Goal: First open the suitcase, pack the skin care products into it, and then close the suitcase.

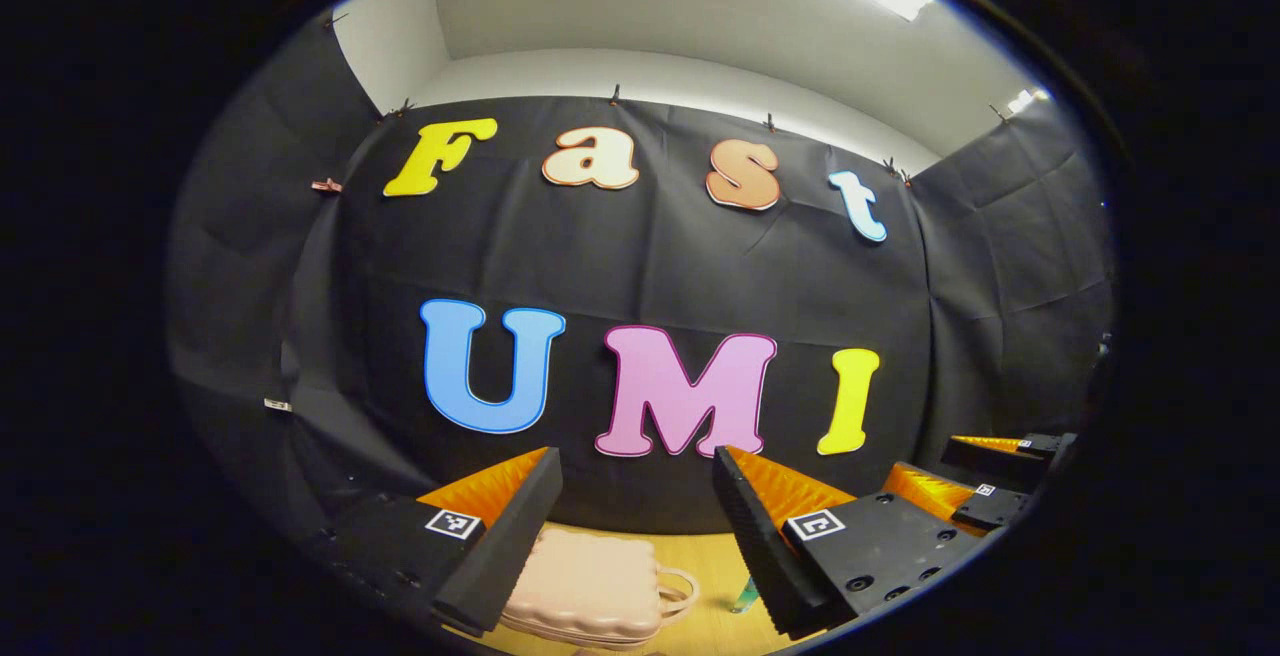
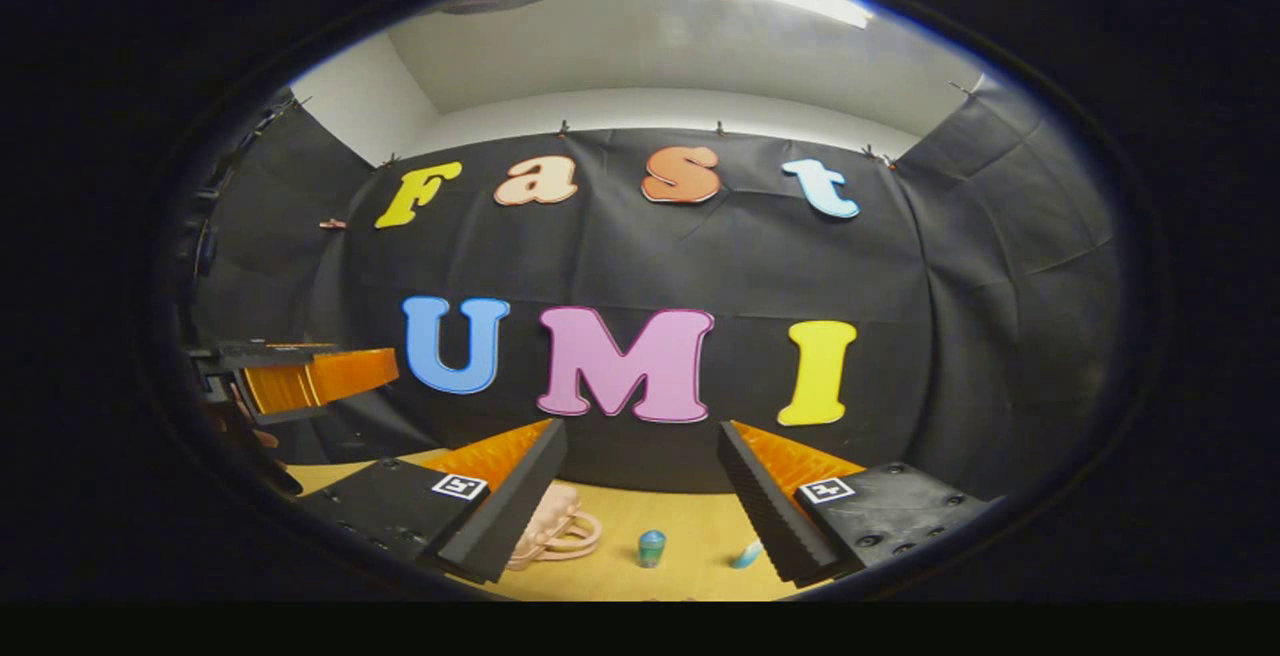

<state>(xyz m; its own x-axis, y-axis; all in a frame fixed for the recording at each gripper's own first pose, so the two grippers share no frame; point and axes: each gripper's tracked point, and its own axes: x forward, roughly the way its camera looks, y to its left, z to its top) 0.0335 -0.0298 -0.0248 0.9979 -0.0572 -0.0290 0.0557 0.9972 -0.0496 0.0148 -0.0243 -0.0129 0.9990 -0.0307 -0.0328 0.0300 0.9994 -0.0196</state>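
Both grippers hang above the wooden table, fingers spread wide – left gripper, right gripper. The closed pink suitcase lies at 6 o'clock in the left gripper view; 2 small bottles – a blue-green one and a pale blue one – sit at 6 o'clock in the right gripper view.

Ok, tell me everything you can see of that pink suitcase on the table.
The suitcase is small, pale pink and hard-looking, with a ribbed, scalloped shell and a looped handle of the same colour on its side. It lies flat and closed on the wooden table. In the left gripper view it sits just beyond the open left claw, untouched; the left finger hides its near edge. In the right gripper view the handle end peeks from behind a finger.
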